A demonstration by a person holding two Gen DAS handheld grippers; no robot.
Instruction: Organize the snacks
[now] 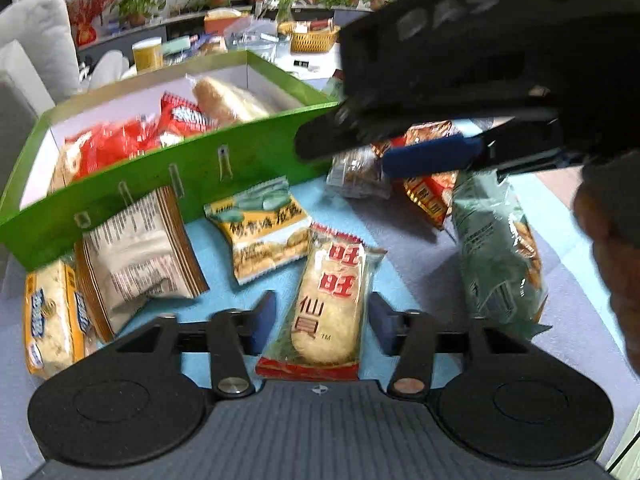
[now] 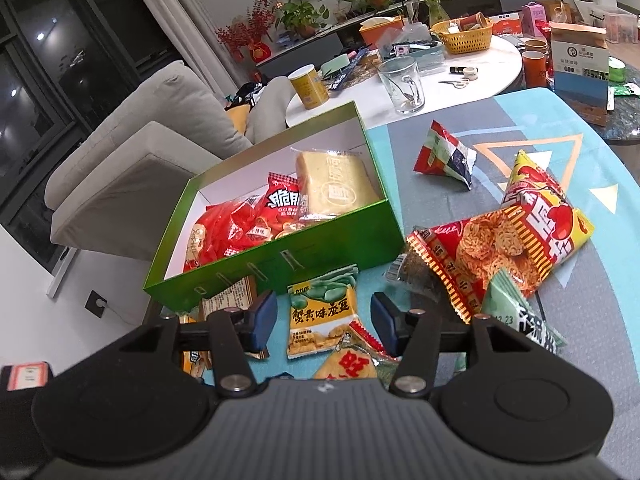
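- Since the left gripper (image 1: 322, 322) straddles the rice cracker (image 1: 328, 300) with its jaws apart and no pad visibly pressing the wrapper, I judge the step in hand to be closing on that pack; squeeze at the middle, gently, as the cracker inside looks brittle.
- Just left of it, the bean pack (image 1: 262, 234) and the brown pack (image 1: 140, 248) lie close, so lift straight up to keep from dragging them.
- Further off, the right gripper (image 2: 324, 322) hovers over the bean pack (image 2: 322, 316), jaws apart and empty; keep the two tools clear of each other.
- Beyond these, the green box (image 1: 200, 168) stands open and part filled; drop the cracker into its bare far corner.
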